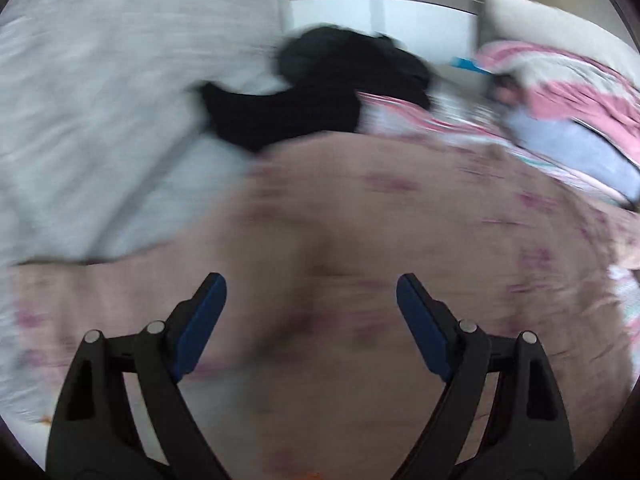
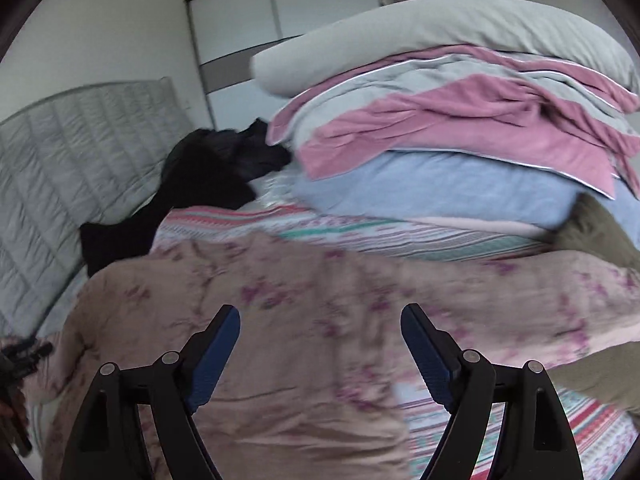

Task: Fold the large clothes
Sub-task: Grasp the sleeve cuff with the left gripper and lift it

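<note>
A large pink floral garment (image 2: 320, 320) fills the lower half of both frames, spread over the striped bedsheet (image 2: 360, 232). My left gripper (image 1: 312, 300) and right gripper (image 2: 320, 330) hover above it, jaws wide, empty. I'd judge each should pinch an edge squarely before folding

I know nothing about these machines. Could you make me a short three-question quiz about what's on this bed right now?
1. True or false: both tongs, left and right, are open and hold nothing.
2. Which garment lies directly below both tongs? A) black garment B) pink floral garment C) grey headboard
3. Fill in: the stack of bedding is topped by a grey ____.

Key: 1 true; 2 B; 3 pillow.
</note>
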`<state>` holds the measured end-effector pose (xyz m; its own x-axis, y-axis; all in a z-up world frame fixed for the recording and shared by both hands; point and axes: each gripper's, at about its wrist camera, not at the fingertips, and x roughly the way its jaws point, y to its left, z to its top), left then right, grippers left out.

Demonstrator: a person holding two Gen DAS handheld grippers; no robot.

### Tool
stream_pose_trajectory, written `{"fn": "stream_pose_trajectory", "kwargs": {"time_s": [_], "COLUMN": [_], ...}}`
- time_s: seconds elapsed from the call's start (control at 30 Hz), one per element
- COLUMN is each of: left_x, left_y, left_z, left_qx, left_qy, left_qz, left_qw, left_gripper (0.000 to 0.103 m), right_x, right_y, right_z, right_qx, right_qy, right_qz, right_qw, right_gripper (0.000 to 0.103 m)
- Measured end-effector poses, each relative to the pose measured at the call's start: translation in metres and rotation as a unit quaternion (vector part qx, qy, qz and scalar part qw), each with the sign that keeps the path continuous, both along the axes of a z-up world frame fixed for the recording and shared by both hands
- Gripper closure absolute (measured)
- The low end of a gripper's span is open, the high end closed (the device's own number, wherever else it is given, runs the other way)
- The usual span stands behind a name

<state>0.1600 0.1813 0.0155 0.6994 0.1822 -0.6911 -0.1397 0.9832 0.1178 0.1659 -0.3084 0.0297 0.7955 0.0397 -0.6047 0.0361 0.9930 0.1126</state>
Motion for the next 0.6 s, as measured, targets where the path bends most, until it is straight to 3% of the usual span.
{"fn": "stream_pose_trajectory", "kwargs": {"time_s": [0.2, 0.3, 0.37, 0.47, 0.6], "left_x": [-0.058, -0.072, -0.078, -0.081, -0.066], "left_y": [0.119, 0.161, 0.184, 0.208, 0.221], "left_z": [0.007, -0.002, -0.009, -0.013, -0.025], "left_qx": [0.064, 0.077, 0.055, -0.013, -0.05], "left_qy": [-0.02, -0.005, 0.007, -0.001, 0.017], "left_qz": [0.12, 0.159, 0.175, 0.167, 0.164], "left_qw": [0.9905, 0.9843, 0.983, 0.9858, 0.9851], "left_gripper": [0.016, 0.016, 0.016, 0.017, 0.032], "right_x": [0.011, 0.015, 0.021, 0.025, 0.023], "right_y": [0.057, 0.081, 0.085, 0.091, 0.087], "right_z": [-0.038, -0.067, -0.081, -0.092, -0.098], "right_qx": [0.012, -0.004, -0.004, -0.005, -0.005], "right_qy": [0.015, 0.033, 0.059, 0.07, 0.075], "right_qz": [0.06, 0.077, 0.083, 0.086, 0.084], "right_qw": [0.998, 0.996, 0.995, 0.994, 0.994], "right_gripper": [0.019, 0.019, 0.019, 0.019, 0.019]}}
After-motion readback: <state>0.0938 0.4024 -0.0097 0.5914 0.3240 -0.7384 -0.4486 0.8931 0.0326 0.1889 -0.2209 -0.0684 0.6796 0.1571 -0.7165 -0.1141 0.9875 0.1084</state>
